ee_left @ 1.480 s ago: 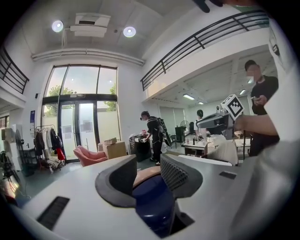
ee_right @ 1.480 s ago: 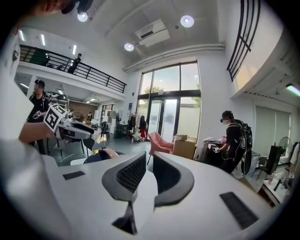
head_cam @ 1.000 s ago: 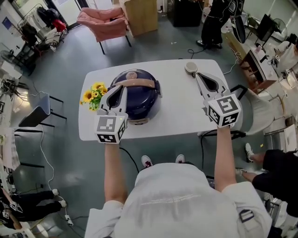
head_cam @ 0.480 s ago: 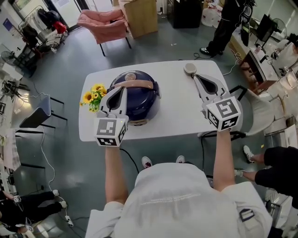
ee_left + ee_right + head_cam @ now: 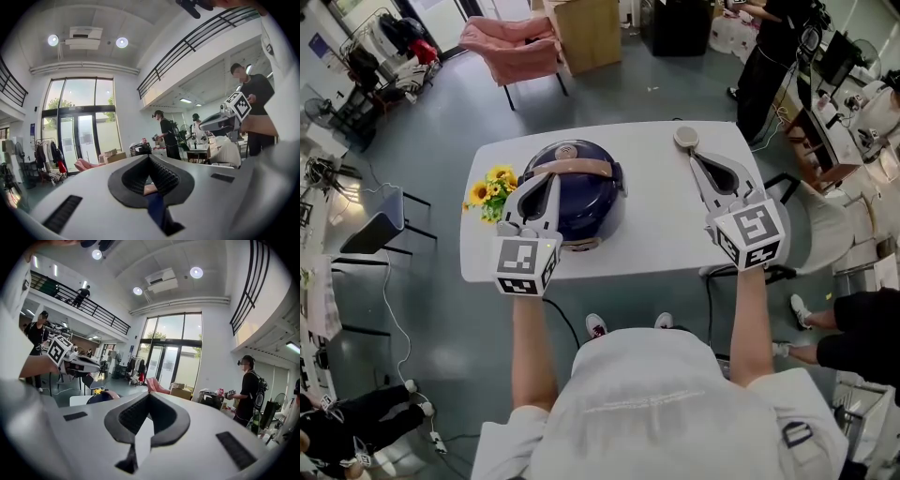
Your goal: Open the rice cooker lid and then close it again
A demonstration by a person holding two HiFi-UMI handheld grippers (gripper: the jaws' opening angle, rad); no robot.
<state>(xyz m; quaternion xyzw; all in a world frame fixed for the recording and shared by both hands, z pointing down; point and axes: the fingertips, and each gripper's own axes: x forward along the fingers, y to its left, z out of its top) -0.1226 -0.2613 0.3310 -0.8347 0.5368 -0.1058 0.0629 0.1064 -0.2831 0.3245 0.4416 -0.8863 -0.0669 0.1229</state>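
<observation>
A dark blue rice cooker (image 5: 581,202) stands on the left half of the white table (image 5: 661,225), its lid down and a tan handle (image 5: 581,169) lying across the top. My left gripper (image 5: 553,176) is shut above the cooker's left side, its tips by the handle's left end; I cannot tell whether they touch it. In the left gripper view the left gripper (image 5: 149,157) has its jaws together, with a bit of tan and blue showing behind them. My right gripper (image 5: 693,153) is shut and holds nothing, over the table's right part. The right gripper view shows the right gripper (image 5: 149,395) with its jaws together too.
A small round white object (image 5: 685,137) lies at the table's far edge, just beyond the right gripper. Yellow flowers (image 5: 490,190) stand left of the cooker. A pink chair (image 5: 511,47) and a cardboard box (image 5: 581,33) stand beyond the table, a black chair (image 5: 787,187) at its right. People stand around the room.
Both grippers have stayed nearly where they were. A person standing beyond the table has walked to the right.
</observation>
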